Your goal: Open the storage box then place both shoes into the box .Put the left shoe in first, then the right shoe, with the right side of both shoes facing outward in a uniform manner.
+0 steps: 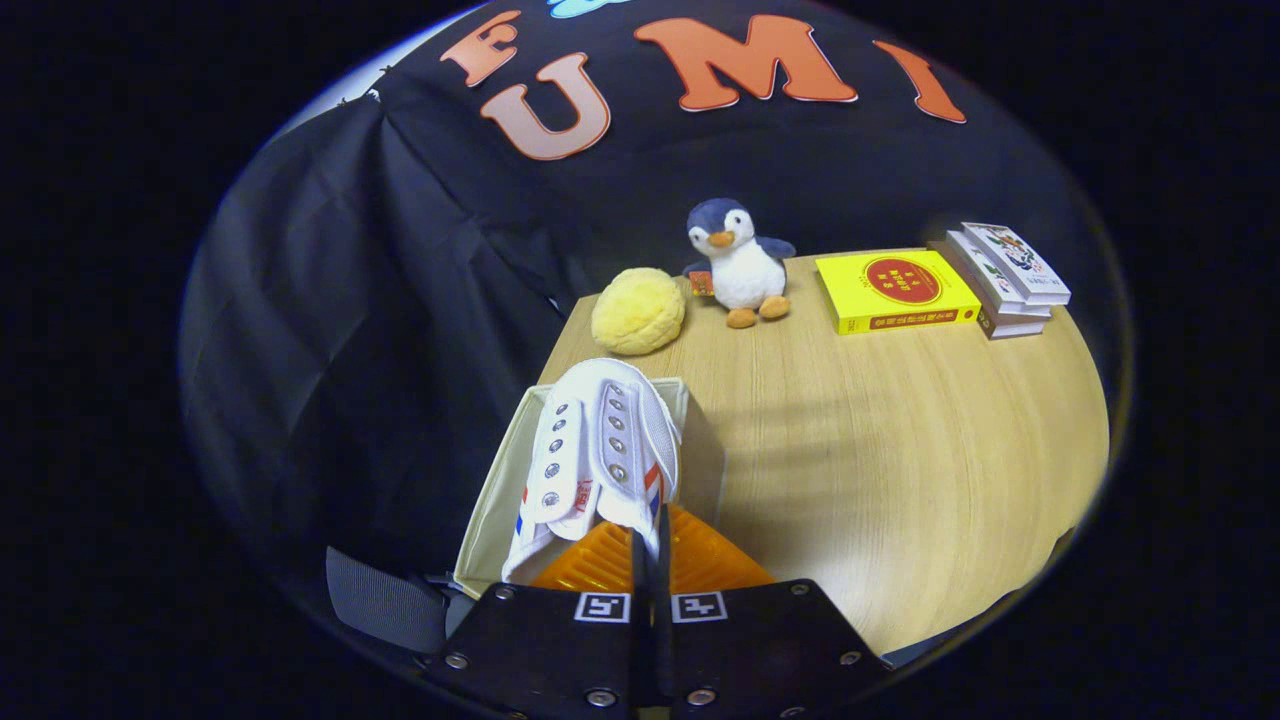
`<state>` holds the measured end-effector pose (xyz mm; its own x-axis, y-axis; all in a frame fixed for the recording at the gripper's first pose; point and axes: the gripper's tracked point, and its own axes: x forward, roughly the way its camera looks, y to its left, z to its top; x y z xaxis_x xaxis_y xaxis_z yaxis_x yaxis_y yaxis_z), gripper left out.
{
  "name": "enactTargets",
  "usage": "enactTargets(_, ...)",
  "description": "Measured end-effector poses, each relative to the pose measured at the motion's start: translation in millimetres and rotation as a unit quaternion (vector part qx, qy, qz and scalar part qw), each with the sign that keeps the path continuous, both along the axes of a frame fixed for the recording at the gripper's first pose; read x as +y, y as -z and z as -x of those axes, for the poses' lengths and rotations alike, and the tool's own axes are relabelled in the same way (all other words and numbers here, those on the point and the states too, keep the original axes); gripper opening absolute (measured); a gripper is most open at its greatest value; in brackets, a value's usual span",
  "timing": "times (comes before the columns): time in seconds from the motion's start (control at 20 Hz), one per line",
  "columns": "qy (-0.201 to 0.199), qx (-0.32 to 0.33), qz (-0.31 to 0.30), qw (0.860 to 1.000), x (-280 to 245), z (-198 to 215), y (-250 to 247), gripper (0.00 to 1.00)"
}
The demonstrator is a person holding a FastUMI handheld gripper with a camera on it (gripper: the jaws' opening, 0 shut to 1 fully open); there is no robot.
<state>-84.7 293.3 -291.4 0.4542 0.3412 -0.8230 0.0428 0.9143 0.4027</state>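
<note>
On the wooden table (pixel 900 430), the gripper (pixel 650 545) pinches a white shoe (pixel 600 450) over the open box (pixel 495 500).

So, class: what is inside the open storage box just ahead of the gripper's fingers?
A white shoe, held by the gripper, stands in the storage box. The shoe hides the box's floor, so anything else inside cannot be seen.

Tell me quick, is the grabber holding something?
Gripper: closed on the white shoe, pinching its edge above the box.
</note>
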Motion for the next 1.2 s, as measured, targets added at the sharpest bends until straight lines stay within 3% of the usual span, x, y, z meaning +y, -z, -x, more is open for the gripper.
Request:
enactTargets(0.15, -0.009, 0.024, 0.011, 1.0, 23, 5, 13, 0.01)
enactTargets(0.4, 0.014, 0.058, 0.061, 0.996, 35, 4, 37, 0.03)
enactTargets(0.55, 0.034, 0.042, 0.074, 0.996, 42, -19, 42, 0.02)
enactTargets(0.75, 0.008, 0.002, 0.108, 0.994, 47, -35, 43, 0.01)
enactTargets(0.95, 0.008, -0.002, 0.081, 0.997, 45, -32, 43, 0.01)
enactTargets(1.2, 0.021, -0.056, 0.07, 0.996, 11, -41, 19, 0.07)
